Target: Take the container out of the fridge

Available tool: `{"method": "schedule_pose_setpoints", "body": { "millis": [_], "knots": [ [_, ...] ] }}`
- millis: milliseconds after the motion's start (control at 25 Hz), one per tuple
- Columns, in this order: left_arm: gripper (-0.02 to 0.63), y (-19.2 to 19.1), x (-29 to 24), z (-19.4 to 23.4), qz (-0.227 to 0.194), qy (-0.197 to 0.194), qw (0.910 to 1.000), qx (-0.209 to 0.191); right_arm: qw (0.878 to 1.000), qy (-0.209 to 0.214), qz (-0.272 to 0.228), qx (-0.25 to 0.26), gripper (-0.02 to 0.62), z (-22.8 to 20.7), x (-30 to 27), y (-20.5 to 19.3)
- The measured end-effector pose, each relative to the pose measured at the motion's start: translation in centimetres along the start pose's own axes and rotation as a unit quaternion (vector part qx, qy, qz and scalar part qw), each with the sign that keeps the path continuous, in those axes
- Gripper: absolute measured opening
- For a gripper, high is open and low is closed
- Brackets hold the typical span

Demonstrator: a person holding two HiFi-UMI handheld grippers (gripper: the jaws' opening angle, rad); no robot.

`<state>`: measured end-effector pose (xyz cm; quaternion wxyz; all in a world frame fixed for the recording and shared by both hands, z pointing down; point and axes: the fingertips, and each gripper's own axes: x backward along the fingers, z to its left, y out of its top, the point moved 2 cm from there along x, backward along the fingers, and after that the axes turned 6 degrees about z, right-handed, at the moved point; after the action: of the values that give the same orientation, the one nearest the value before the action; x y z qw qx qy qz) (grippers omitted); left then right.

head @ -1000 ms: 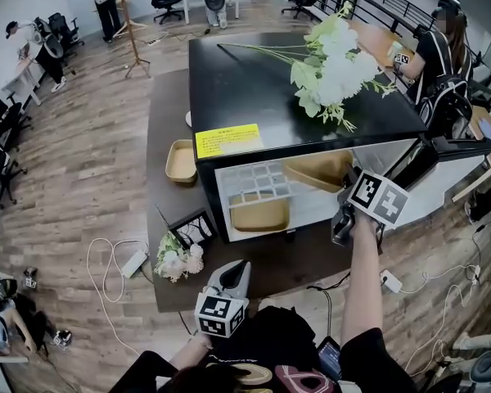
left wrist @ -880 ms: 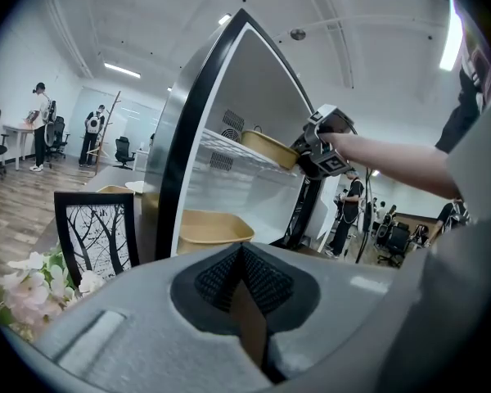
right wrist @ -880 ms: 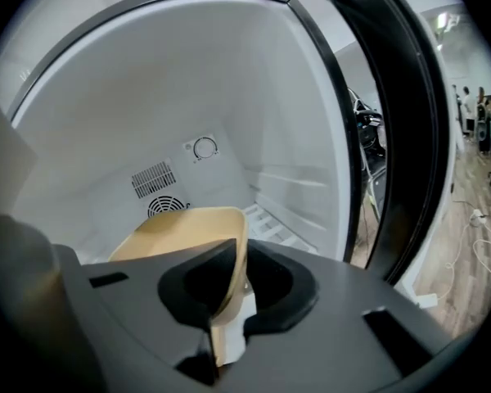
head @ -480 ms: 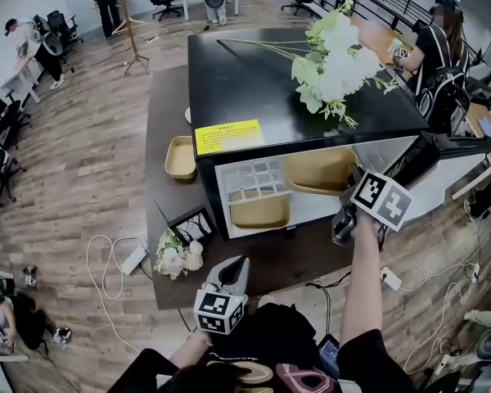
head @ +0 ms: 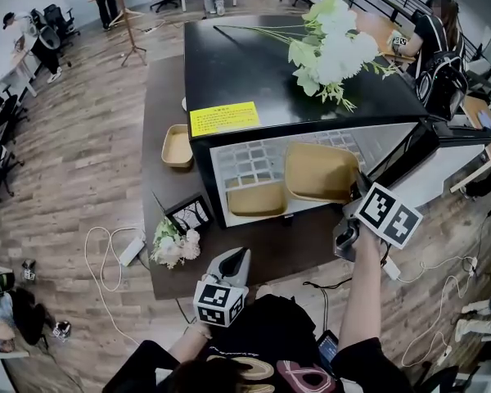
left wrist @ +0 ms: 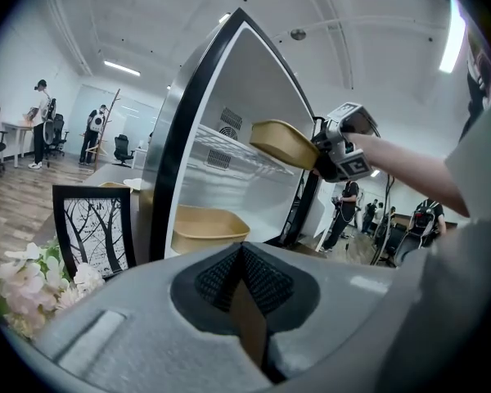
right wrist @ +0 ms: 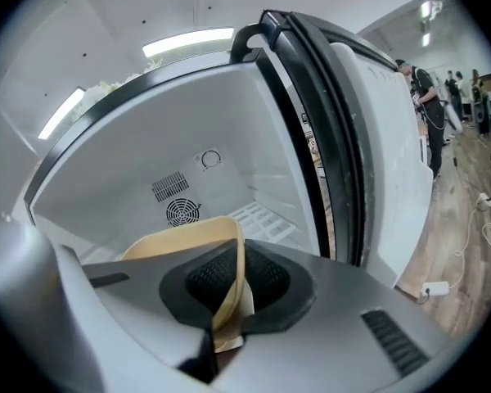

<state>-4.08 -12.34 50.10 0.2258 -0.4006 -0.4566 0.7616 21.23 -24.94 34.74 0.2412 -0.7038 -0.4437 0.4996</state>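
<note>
Tan moulded tray, thin at the wall: treat the container as light, empty as far as can be seen, and fairly stiff, but likely to flex or twist if carried by one edge alone. Take hold at the rolled rim near a corner, judged the most rigid part; avoid pinching the flat wall, which would probably buckle. Expect little slip against the ribbed gripping faces. Keep the tray level all the same, as the far end hangs unsupported. At present clamped in the right gripper, its jaws just closed and pressed almost together on the near rim, visible between them as a thin tan edge. Located at the mouth of the open fridge, level with the upper wire shelf and projecting forward of it; contact with that shelf not determinable. Not to be confused with the second container on the fridge floor below, untouched. Left gripper held low in front of the fridge, jaws together on nothing, well apart from the held tray.
</note>
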Motion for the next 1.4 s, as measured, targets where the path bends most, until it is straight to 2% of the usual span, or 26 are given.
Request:
{"method": "schedule_pose_setpoints", "body": {
  "millis": [320,520,760,1400],
  "knots": [
    [0.008,-0.7,0.2,-0.8,0.007,-0.001,1.0,-0.003,1.0,0.015,-0.012,0.016,0.028,-0.9,2.5,-3.6],
    [0.008,-1.1,0.4,-1.5,0.009,-0.003,0.9999,-0.005,1.0,0.018,0.002,0.014,0.028,-2.1,3.3,-6.4],
    [0.008,-1.6,0.4,-2.0,0.012,-0.002,0.9999,-0.004,0.999,-0.002,0.024,0.026,0.026,-3.9,3.5,-10.3],
    [0.008,-2.6,1.1,-2.7,0.015,0.011,0.9998,-0.007,0.996,-0.061,0.068,0.012,0.026,-9.1,1.6,-19.7]
  ]
}}
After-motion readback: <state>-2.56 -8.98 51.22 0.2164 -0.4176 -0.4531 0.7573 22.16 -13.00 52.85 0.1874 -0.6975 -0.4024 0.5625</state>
